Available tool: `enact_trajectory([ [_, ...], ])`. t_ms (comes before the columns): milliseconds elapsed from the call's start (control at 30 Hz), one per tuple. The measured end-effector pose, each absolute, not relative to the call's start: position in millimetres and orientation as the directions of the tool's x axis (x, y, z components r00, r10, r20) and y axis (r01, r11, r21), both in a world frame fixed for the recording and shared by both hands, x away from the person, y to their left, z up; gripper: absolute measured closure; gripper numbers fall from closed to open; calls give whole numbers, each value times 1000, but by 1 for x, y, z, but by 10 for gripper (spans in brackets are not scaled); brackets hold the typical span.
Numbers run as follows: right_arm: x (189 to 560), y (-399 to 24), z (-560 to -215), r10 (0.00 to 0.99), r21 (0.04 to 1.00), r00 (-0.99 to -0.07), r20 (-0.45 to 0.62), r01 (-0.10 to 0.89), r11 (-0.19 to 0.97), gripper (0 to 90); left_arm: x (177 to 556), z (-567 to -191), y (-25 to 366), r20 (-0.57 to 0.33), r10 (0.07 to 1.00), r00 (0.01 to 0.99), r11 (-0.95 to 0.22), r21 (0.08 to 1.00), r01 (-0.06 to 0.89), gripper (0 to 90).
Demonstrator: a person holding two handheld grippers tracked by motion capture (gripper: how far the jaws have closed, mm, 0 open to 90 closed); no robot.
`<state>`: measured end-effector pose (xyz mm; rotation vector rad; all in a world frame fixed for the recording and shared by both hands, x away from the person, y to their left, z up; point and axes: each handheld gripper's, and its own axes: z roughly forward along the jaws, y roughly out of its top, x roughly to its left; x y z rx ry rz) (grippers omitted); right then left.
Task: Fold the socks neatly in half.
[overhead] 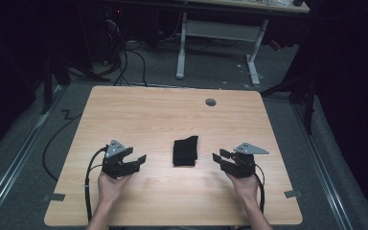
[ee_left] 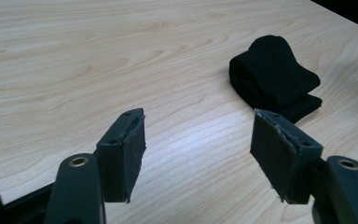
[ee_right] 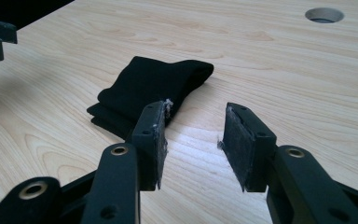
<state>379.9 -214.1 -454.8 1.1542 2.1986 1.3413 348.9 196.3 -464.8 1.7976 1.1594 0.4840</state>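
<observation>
A folded black fabric item, apparently a sock or pair of socks (overhead: 185, 151), is lying flat near the middle of the light wooden table (overhead: 148, 110), between the two hand-held tools and touching neither. The left gripper (overhead: 139, 160) is hovering to its left with jaws spread wide and nothing between them, while the right gripper (overhead: 219, 156) is hovering to its right with jaws parted and equally empty. Both are pointing inward at the bundle, probably so that each can take one side of it.
</observation>
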Motion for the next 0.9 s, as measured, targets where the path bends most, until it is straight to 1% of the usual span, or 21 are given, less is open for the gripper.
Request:
enact_trajectory([
  [267,376,-223,-456,785,851,-608,120,471,234,583,347,-471,200,-155,875,459,-125,844,522,356],
  [900,374,-251,-476,834,823,-538,122,524,217,583,347,-488,209,-140,902,409,-124,823,555,357],
])
